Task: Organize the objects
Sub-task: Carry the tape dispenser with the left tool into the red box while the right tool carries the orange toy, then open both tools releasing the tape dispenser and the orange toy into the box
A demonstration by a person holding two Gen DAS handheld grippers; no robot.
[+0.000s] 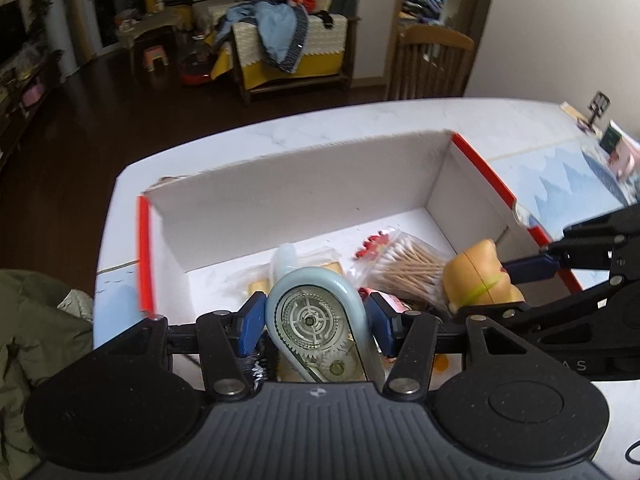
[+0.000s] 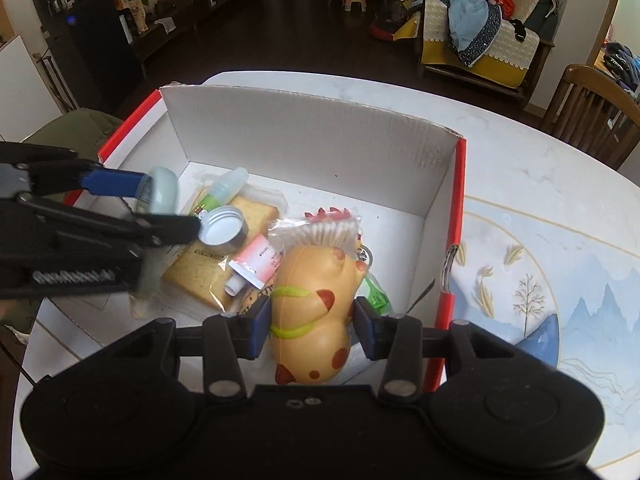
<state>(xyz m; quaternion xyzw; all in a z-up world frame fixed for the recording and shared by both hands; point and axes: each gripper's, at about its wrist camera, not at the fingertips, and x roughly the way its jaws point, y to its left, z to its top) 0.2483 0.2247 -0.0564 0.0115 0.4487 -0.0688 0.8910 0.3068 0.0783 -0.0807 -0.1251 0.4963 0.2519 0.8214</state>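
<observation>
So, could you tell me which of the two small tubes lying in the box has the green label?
The pale tube with the translucent cap, nearer the box's back wall, has the green label; the pink-and-white tube has none.

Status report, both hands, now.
Left gripper jaws shut on correction tape. Right gripper jaws shut on squishy toy. Both over box, already crowded: cotton swabs, tube.

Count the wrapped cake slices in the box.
1 seen for sure: the cake slice lies on the box floor, under the metal lid. Others may be hidden.
</observation>
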